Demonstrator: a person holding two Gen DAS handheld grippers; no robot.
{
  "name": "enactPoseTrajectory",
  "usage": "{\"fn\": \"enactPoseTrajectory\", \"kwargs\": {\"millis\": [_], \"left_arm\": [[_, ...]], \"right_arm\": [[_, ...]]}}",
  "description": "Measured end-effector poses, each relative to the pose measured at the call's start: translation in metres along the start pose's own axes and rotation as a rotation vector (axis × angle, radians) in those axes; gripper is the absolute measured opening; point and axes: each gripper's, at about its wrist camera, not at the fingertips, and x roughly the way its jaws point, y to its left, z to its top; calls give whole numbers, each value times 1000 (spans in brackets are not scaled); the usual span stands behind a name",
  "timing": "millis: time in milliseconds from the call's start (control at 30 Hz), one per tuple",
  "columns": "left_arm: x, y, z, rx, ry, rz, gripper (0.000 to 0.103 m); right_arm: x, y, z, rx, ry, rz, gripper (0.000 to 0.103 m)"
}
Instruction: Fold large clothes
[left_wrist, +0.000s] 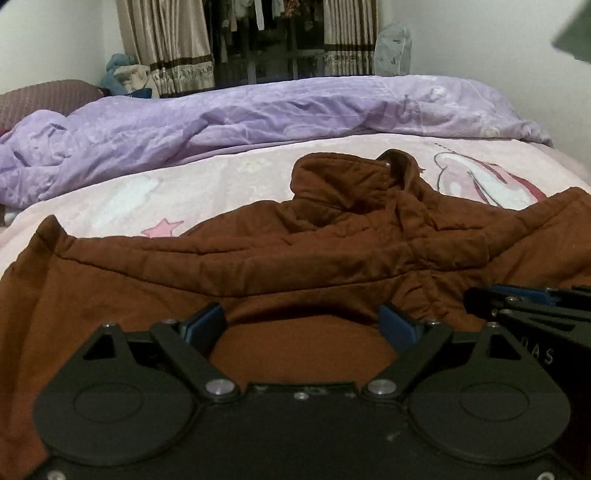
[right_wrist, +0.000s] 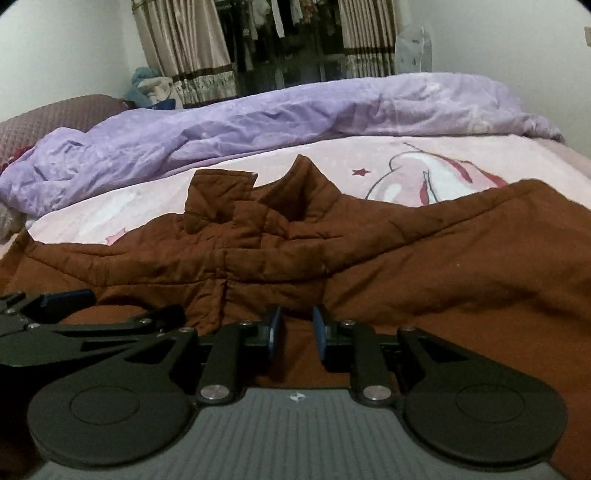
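A large brown quilted jacket (left_wrist: 295, 258) lies spread across the pink bed sheet (left_wrist: 166, 188), its collar (left_wrist: 351, 184) at the far side. My left gripper (left_wrist: 301, 325) hovers over the jacket's near part with its blue pads far apart and nothing pinched between them. In the right wrist view the same jacket (right_wrist: 424, 266) fills the foreground. There my right gripper (right_wrist: 297, 328) has its pads drawn close together, and brown fabric fills the narrow gap between them. The two grippers sit side by side: the right gripper (left_wrist: 524, 306) shows at the right edge, the left gripper (right_wrist: 48, 299) at the left edge.
A rumpled purple duvet (left_wrist: 221, 118) runs along the far side of the bed, with a maroon pillow (left_wrist: 44, 96) at its left end. Beyond it are curtains (left_wrist: 166, 40), a dark window and a plastic bag (left_wrist: 393, 48) against the wall. The pink sheet (right_wrist: 332, 158) shows bare beyond the collar.
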Motion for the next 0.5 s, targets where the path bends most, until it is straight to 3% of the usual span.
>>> {"fn": "enactPoseTrajectory", "kwargs": {"millis": [167, 267, 367, 400, 500], "left_arm": [[-15, 11, 18, -47, 15, -22, 92], [-36, 26, 41, -55, -48, -16, 92], [-50, 48, 60, -48, -125, 34, 93], [-49, 56, 65, -45, -143, 59, 93], [-31, 83, 69, -66, -127, 132, 93]], "right_arm": [[-5, 11, 15, -69, 43, -37, 29], [-21, 9, 31, -64, 8, -17, 30], [-31, 5, 48, -92, -51, -42, 35], [-30, 4, 53, -106, -72, -64, 41], [-16, -8, 65, -110, -86, -113, 44]]}}
